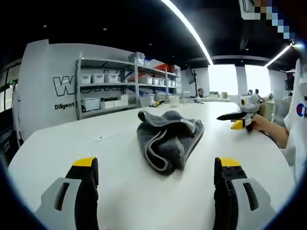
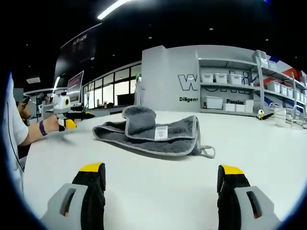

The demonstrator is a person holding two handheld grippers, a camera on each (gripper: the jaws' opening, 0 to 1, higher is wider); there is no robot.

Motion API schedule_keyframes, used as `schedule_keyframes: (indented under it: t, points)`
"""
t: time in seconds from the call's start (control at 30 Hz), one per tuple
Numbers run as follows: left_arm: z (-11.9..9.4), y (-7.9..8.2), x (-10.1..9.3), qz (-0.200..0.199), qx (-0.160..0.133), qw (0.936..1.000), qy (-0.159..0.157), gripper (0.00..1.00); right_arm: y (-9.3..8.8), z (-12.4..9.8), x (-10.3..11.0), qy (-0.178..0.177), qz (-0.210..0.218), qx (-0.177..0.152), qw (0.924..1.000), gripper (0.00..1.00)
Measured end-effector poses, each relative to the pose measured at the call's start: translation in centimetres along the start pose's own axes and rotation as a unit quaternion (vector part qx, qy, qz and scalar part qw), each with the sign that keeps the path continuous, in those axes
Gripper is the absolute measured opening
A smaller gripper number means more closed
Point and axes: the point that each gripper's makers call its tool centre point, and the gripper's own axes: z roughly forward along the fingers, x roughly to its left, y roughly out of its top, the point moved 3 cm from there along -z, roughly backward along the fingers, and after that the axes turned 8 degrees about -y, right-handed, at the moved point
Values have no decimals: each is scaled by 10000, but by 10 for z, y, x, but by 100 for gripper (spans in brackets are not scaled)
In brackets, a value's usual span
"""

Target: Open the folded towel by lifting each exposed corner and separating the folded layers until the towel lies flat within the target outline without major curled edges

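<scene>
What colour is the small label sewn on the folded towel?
White, on the dark grey towel; the label shows best in the right gripper view.

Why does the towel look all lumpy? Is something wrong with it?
Nothing is broken or spilled. The grey towel lies bunched on the white table, folded unevenly with one part humped up, a white label and a small loop showing. It has not been spread flat. Both hand-held grippers, left and right, are open and apart from it.
</scene>
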Motion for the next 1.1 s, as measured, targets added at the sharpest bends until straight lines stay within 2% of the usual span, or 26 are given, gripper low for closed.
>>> schedule_keyframes:
  t: [0.23, 0.4, 0.63, 0.77, 0.93, 1.1]
  points:
    - [-7, -10, 1, 24, 26, 10000, -7, 99, -2, 5, 2, 48, -97, 46, 9999, 99]
    - [-8, -16, 4, 51, 161, 9999, 35, 99, -4, 8, 4, 50, -236, 132, 9996, 99]
    - [-5, -16, -6, 338, 306, 9990, 14, 99, 4, 16, 6, 152, -88, -19, 9998, 98]
    - [-7, -15, -4, 412, 327, 9986, 67, 99, 1, 29, 21, 400, -553, 218, 9974, 94]
    - [-11, -10, 0, 313, 194, 9992, 145, 99, 9, 51, 53, 817, -1266, 316, 9881, 86]
    - [-13, -8, 4, 279, 153, 9993, 213, 99, 25, 76, 80, 1217, -1507, 322, 9805, 80]
